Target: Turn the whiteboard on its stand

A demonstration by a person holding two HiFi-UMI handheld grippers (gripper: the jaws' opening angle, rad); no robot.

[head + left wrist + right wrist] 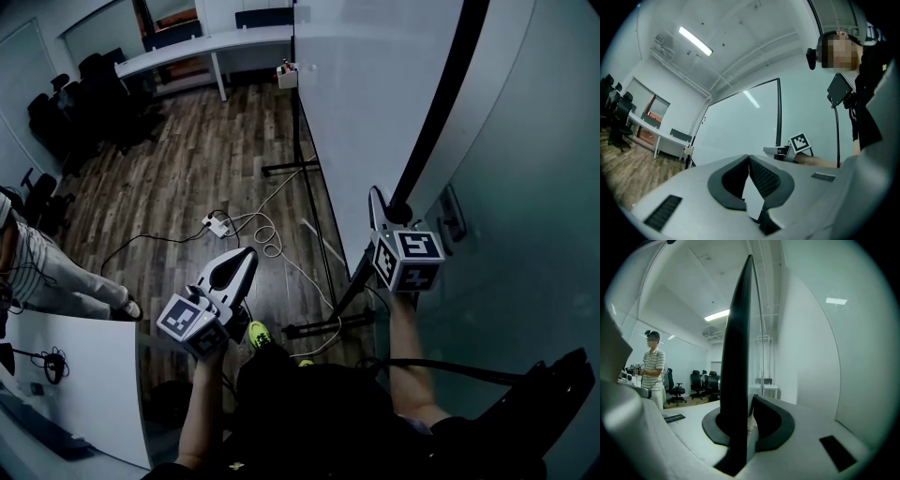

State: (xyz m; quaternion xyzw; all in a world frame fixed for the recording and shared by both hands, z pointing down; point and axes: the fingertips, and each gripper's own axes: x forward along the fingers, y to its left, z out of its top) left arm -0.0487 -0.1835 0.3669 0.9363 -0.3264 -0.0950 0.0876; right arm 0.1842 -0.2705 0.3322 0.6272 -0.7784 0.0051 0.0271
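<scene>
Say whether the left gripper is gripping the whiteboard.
No, the left gripper has its fingers together on nothing, and the whiteboard stands apart beyond them.

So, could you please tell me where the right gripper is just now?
In the head view, the right gripper is right of centre, closed on the whiteboard's black frame, above the stand's foot, with the left gripper to its left.

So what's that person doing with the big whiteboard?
A person holds a hand-held gripper in each hand. The right hand-held gripper is clamped on the black frame at the edge of the whiteboard, ready to swing it on its stand. The left hand-held gripper is shut and empty, out over the floor. A bystander stands off to the side.
</scene>
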